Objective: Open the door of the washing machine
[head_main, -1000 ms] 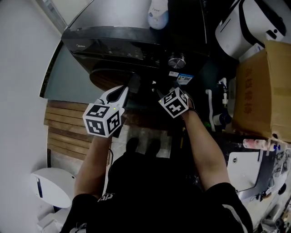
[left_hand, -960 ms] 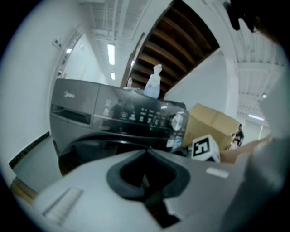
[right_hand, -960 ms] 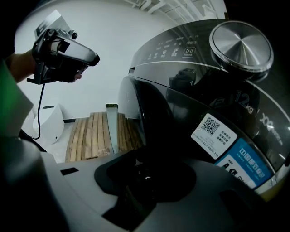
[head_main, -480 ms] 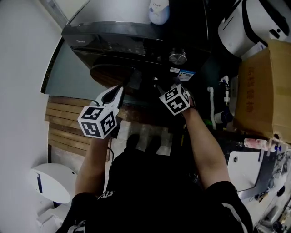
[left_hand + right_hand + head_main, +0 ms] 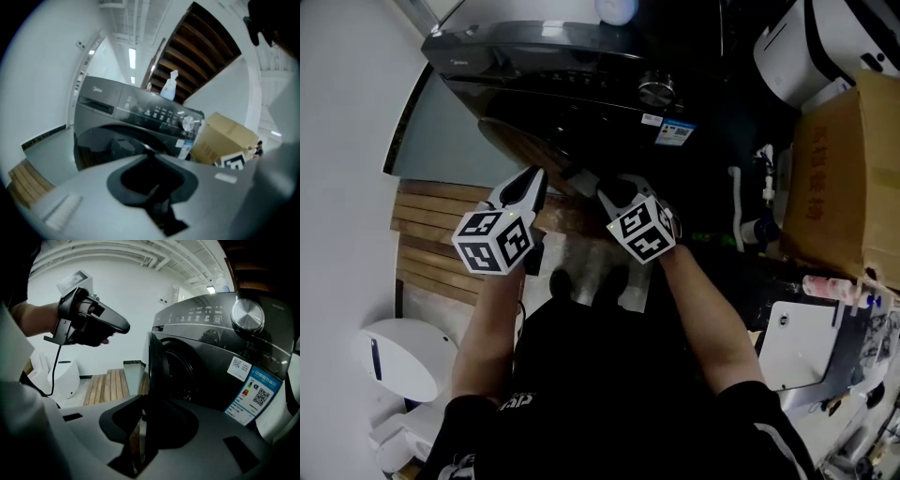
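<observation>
Your right gripper (image 5: 143, 414) has the edge of the door (image 5: 152, 364) standing upright between its jaws. They have just been closing and seem to press on it, though the contact is dark. The door stands out from the washing machine (image 5: 211, 357), edge-on to you, with the drum opening (image 5: 180, 369) uncovered behind it. On the machine's front you see a round dial (image 5: 247, 315) and a blue-and-white label (image 5: 255, 392). At the upper left of the view your left gripper (image 5: 123, 327) hangs in the air, well apart from the machine. Its jaws have just been easing apart, with nothing between them. Below it lie wooden slats (image 5: 105, 385).
</observation>
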Action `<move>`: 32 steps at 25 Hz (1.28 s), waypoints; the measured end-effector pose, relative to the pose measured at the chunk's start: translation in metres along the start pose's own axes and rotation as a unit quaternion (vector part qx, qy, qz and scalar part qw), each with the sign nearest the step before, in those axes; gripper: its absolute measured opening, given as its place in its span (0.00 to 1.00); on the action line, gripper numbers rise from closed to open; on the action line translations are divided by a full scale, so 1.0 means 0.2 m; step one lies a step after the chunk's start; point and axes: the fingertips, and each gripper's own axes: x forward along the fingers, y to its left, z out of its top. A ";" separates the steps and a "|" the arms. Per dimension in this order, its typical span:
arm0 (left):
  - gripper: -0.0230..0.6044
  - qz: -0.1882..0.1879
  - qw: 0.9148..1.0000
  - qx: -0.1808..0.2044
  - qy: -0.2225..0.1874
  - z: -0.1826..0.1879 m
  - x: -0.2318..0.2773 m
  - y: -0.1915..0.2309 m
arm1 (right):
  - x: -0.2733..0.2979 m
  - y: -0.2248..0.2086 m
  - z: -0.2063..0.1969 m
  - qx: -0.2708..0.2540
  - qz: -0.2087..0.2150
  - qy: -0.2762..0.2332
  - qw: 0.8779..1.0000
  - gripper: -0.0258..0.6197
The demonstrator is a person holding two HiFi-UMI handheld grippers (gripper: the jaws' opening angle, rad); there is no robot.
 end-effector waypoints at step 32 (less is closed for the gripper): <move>0.41 -0.038 0.999 -0.001 0.030 -0.40 -0.64 0.21 | 0.02 1.31 0.28 0.053 0.069 -0.006 0.996 0.20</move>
